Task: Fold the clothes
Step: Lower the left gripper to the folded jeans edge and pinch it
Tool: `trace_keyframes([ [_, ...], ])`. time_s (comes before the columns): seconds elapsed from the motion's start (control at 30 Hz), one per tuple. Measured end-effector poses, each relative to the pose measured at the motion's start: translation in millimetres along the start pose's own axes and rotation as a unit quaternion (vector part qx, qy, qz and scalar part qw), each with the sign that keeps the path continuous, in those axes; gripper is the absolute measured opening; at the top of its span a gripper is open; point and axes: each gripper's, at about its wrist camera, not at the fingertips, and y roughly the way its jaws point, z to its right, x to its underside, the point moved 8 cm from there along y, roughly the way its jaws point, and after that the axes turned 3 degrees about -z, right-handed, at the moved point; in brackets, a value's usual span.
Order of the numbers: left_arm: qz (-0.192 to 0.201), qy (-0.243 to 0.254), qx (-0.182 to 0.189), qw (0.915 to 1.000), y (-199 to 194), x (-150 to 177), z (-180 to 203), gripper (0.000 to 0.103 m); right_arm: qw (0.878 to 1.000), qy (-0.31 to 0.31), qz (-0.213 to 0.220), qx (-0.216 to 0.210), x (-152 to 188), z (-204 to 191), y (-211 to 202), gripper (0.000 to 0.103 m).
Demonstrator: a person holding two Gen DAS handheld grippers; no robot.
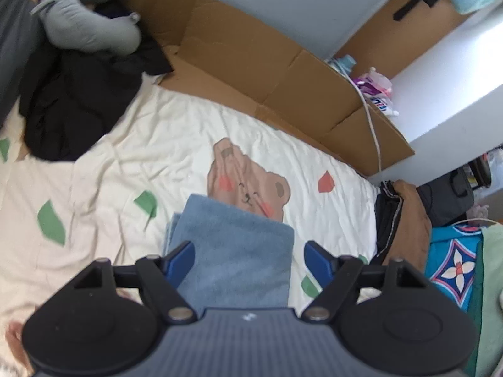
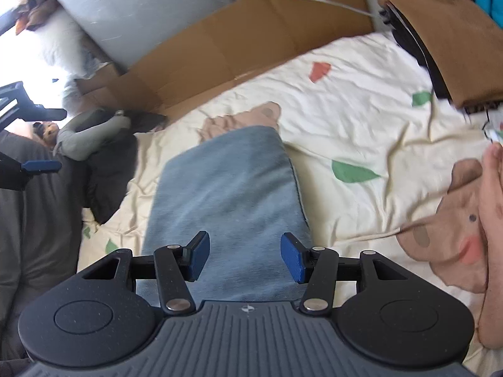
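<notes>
A folded blue cloth (image 1: 232, 248) lies flat on the cream bedsheet (image 1: 132, 144), partly covering a printed bear. My left gripper (image 1: 250, 259) hovers over its near end, open, with nothing held between the blue pads. In the right wrist view the same blue cloth (image 2: 226, 194) stretches away from me in a neat long fold. My right gripper (image 2: 245, 257) is open above its near edge, both pads clear of the fabric. The tip of the left gripper's finger (image 2: 41, 166) shows at the far left of that view.
A dark heap of clothes (image 1: 72, 103) with a grey neck pillow (image 1: 91, 22) sits at the back left. Flattened cardboard (image 1: 251, 62) lines the wall. A brown and black folded stack (image 1: 399, 220) lies at the bed's right edge. A person's hand (image 2: 490, 220) is at the right.
</notes>
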Motion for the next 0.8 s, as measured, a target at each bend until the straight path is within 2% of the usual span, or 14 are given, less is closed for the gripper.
trace_keyframes([
  [0.17,0.000,0.020,0.001,0.9998,38.9,-9.4,-5.5,0.079,1.000,-0.015,-0.007,0.013,10.1,15.0,19.0,0.057],
  [0.27,-0.022,0.047,-0.010,0.9986,67.5,-9.0,-13.0,0.079,1.000,-0.009,-0.008,0.018,14.3,24.5,28.6,0.055],
  [0.33,-0.021,0.057,-0.007,0.9982,82.2,-8.9,-20.8,0.079,1.000,-0.006,-0.010,0.016,17.9,28.0,35.4,0.054],
  [0.4,-0.020,0.053,0.004,0.9984,98.9,-9.7,-31.6,0.079,1.000,-0.003,-0.013,0.014,21.6,31.5,42.3,0.047],
  [0.53,-0.015,0.073,0.000,0.9972,127.5,-22.8,-45.9,0.079,0.999,-0.012,-0.030,0.020,29.5,35.9,52.8,0.047],
  [0.8,-0.027,0.065,0.045,0.9965,163.3,-25.8,-70.5,0.079,0.999,-0.011,-0.022,0.029,21.1,36.4,67.7,0.047],
])
